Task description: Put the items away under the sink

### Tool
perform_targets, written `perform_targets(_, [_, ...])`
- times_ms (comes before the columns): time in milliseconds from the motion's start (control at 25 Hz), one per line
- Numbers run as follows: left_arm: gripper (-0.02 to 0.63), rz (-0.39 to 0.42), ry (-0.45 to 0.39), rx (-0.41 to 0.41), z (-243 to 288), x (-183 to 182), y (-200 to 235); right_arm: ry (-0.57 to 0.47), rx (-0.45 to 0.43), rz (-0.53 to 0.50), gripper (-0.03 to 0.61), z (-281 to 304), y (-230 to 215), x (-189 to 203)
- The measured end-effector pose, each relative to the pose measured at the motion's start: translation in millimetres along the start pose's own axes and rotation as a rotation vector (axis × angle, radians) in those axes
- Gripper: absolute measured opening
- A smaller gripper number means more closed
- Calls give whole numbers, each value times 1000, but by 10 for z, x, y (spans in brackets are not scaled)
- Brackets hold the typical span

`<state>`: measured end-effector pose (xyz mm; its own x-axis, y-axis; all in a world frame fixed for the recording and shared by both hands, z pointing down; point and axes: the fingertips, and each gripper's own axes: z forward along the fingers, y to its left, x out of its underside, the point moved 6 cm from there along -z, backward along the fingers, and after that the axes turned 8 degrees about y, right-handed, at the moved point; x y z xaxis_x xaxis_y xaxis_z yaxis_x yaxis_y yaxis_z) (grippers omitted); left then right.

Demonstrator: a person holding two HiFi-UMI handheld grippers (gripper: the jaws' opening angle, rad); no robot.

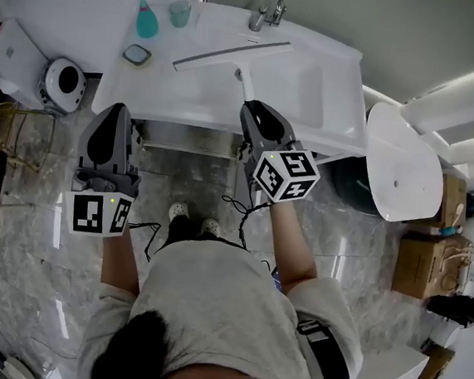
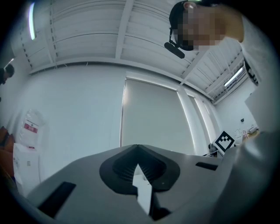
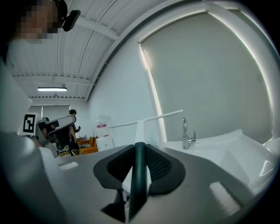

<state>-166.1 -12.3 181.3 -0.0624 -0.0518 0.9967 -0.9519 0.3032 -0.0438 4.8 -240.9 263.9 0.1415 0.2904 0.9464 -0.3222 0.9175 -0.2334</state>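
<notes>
Squeegee (image 1: 231, 56): held over the sink (image 1: 333, 102), white blade lying across the counter top, handle running back to the person.
Right gripper (image 1: 251, 111): clamped on the squeegee's dark green handle, which stands upright between the two pads in the right gripper view (image 3: 139, 146).
Left gripper (image 1: 115, 114): jaws together, nothing in them; it hangs off the counter's left front corner, clear of the squeegee.
Handling: likely light and stiff, with a long blade that swings wide. The smooth, narrow handle could twist in the pads, so a grip close to the blade would steady it.
Where to take hold: the handle, as now; the blade's rubber edge is soft and better left alone.
Nearby: faucet (image 1: 269, 11) behind the blade; a teal bottle (image 1: 146, 19), a cup (image 1: 180, 12) and a small dish (image 1: 137, 54) at the counter's far left.
In the way: the counter's front edge overhangs the space below, so the blade probably has to turn lengthwise to go under.
Cabinet: only a grey strip (image 1: 183, 138) shows under the edge; open or closed cannot be told.
</notes>
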Motion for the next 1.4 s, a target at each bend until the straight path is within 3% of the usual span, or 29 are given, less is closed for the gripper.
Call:
perform_targets(920, [8,-17,50,-232,-1111,224,-359,186,-255,-6,100,-144,632,1044])
perform_targets(1120, [8,-18,50,-237,-1262,234,-218,212,-287,-7,100,-101,857,1245])
perform_targets(1400, [8,-37,70,-173,-1363,329,56,259,-268,17,100,-28,1179,1583])
